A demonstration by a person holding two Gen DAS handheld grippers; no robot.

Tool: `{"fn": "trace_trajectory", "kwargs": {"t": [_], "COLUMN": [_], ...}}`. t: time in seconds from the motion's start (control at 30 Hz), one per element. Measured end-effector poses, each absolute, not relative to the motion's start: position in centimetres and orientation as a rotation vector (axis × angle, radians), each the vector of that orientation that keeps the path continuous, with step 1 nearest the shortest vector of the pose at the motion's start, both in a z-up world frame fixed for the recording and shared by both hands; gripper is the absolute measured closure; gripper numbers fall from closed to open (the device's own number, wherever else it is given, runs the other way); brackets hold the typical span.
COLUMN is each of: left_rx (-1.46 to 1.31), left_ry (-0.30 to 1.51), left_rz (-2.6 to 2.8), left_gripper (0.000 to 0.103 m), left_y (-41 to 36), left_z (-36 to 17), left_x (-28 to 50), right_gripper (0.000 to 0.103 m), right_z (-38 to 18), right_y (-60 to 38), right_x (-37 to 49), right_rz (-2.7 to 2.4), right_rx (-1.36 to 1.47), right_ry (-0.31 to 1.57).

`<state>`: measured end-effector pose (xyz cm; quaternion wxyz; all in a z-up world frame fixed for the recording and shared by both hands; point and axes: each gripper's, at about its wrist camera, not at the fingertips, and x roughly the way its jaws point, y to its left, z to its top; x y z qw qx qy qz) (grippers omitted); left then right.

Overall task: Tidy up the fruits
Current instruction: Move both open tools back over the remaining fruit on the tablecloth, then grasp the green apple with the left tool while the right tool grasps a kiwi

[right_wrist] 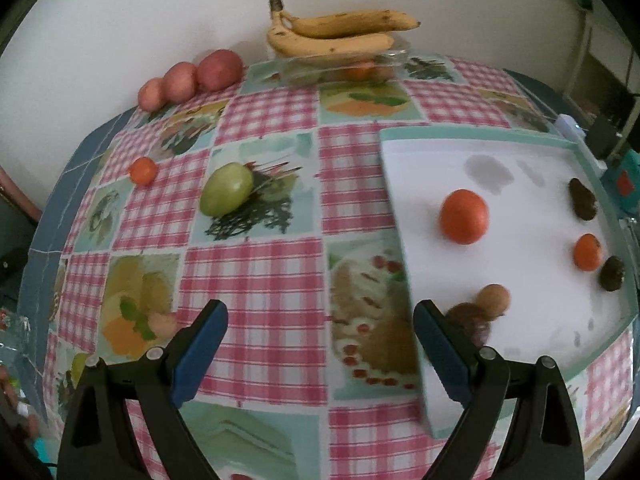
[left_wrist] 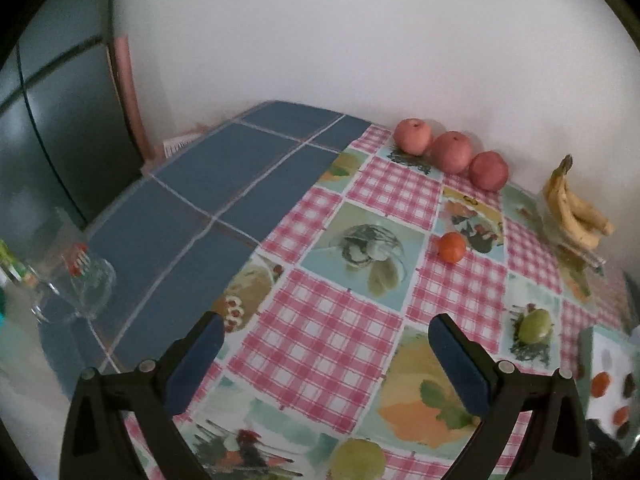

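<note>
Glass cup [left_wrist: 86, 280]: left cam only.

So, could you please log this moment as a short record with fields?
surface: table under a checked cloth
by the wall: three red apples in a row; bananas on a clear dish
loose on cloth: small orange fruit, green fruit
tray: two orange fruits, several brown ones
left gripper: open, empty
right gripper: open, empty, at the tray's near-left edge
</note>
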<state>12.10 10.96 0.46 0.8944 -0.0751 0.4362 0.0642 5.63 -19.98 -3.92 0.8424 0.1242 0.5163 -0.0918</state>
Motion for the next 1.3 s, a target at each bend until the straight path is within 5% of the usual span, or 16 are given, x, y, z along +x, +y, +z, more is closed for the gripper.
{"fn": "trace_trajectory", "kwargs": {"t": [0.8, 1.3], "left_rx": [-0.317, -0.175], "left_ry": [1.351, 1.380], "left_rz": [0.072, 0.161], "left_gripper": [0.002, 0.035], "left_y": [9.2, 7.8], "left_z": [-8.4, -9.1], "left_x": [9.4, 7.6], "right_gripper": [0.009, 0.010], "right_z": [-8.6, -9.4], "right_y": [-11.6, -10.1], "right_x": [7.7, 10.0], "right_rz": [0.101, 0.177], "right_rx": [-0.007, -0.123], "right_ry": [1.210, 1.123]}}
